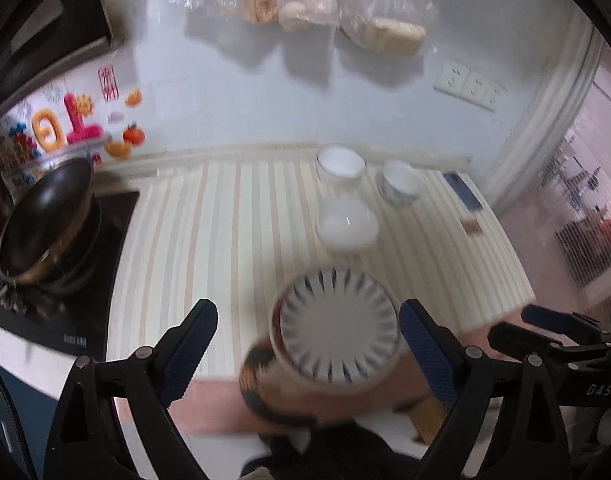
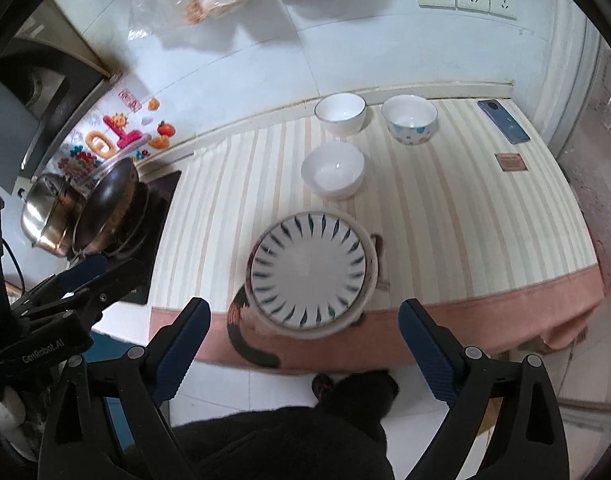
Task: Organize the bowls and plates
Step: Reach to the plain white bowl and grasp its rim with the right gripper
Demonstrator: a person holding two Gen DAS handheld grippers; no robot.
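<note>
A white plate with blue rays sits stacked on a larger plate near the front edge of the striped table; it also shows in the left wrist view. Behind it stands a shallow white bowl, also in the left wrist view. At the back are a white bowl and a blue-patterned bowl. My left gripper is open and empty, above the stack. My right gripper is open and empty, just in front of the stack.
A brown-and-black mat lies under the plates at the table edge. A wok and steel pot sit on the stove at left. A phone and a small brown card lie at the right.
</note>
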